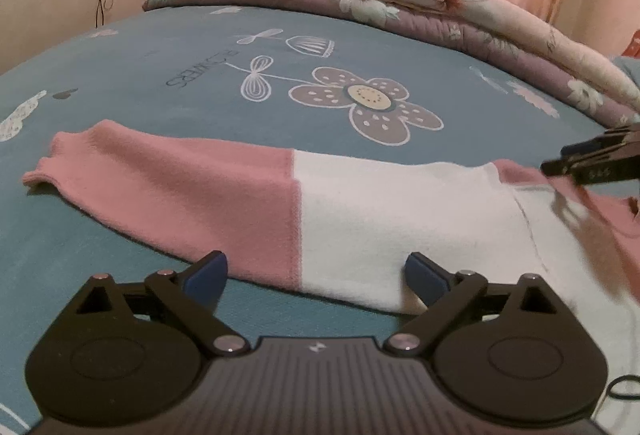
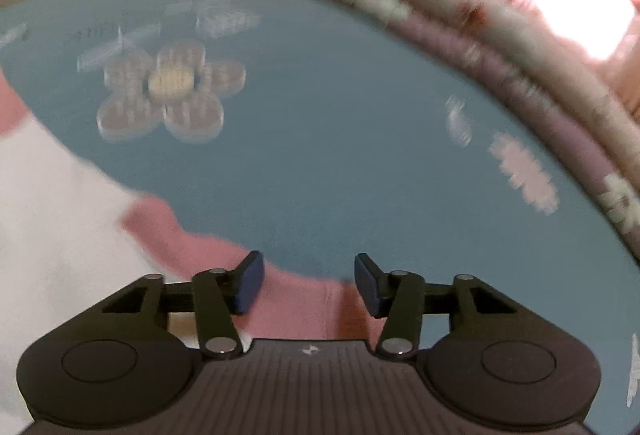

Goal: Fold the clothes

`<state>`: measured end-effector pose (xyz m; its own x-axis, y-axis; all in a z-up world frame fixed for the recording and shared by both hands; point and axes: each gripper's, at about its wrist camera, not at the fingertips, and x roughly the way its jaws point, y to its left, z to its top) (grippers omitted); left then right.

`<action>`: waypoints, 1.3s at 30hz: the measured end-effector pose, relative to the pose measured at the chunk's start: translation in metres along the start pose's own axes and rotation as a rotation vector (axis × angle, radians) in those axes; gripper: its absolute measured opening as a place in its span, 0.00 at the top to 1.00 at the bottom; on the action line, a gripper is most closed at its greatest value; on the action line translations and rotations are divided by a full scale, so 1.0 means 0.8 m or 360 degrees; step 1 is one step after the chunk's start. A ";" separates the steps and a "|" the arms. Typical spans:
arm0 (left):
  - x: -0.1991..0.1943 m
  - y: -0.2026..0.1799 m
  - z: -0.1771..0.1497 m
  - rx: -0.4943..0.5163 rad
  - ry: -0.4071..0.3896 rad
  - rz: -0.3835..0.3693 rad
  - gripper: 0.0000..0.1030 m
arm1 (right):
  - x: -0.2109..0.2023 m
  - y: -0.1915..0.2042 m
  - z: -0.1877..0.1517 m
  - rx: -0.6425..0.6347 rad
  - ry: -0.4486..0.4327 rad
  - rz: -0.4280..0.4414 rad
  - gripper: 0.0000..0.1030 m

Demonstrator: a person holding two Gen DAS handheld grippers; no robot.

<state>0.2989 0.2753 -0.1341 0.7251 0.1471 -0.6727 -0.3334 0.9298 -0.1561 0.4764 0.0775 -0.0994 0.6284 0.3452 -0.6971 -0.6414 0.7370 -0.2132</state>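
On smooth teal bedsheet, fuzzy pink-and-white knit sweater, flat.

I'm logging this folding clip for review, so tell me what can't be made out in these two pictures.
- Pink and white knit garment: its right part runs off the left wrist view's edge; the left gripper covers its near hem.
- Right gripper: only dark, blurred fingers enter the left wrist view, cut by the edge.
- Blue flower-print bedsheet: motion blur smears its print in the right wrist view.
- Folded floral quilt: blurred there too.

Both wrist cameras look steeply down, close over the bedsheet — sharing its flower print.
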 end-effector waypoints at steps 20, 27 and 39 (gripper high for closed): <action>-0.011 0.062 0.007 -0.0411 0.0001 0.0006 0.07 | -0.169 0.058 0.020 0.0131 -0.0034 0.0081 0.41; -0.016 0.045 0.004 -0.0330 0.0027 -0.0003 0.07 | -0.273 0.057 0.022 0.0194 0.0007 0.0079 0.37; -0.050 0.005 0.012 -0.0197 -0.0048 -0.0243 0.07 | -0.353 0.054 -0.057 0.0334 0.0000 0.0141 0.22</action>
<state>0.2744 0.2764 -0.1011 0.7903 0.0192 -0.6124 -0.2881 0.8938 -0.3437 0.2512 -0.0143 0.0571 0.5738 0.4139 -0.7067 -0.5883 0.8087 -0.0040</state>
